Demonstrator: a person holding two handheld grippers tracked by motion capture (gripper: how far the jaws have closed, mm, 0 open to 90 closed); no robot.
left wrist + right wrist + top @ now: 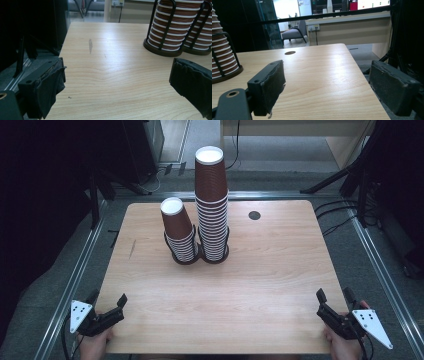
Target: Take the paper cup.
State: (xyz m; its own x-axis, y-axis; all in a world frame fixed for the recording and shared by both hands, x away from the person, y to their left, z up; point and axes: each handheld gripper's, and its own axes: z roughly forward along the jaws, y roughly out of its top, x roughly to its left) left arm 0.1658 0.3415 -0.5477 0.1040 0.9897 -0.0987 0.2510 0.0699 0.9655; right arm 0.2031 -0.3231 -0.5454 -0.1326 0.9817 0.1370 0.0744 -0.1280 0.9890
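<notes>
Cups in two brown stacks stand upside down near the middle of the wooden table [260, 285], toward its far half. Each stack sits in its own black wire holder, and the two holders touch side by side. The short stack [178, 232] is on the left and leans a little to the left; the tall stack [212, 205] is just to its right and rises well above it. A small dark round hole [254, 215] lies in the tabletop to the right of the tall stack, near the far edge.

At the near left corner the left gripper [106, 302] rests in a hand, its jaws spread wide with nothing between them. At the near right corner the right gripper [334, 295] is held likewise, jaws wide and bare. Both are well apart from the stacks.
</notes>
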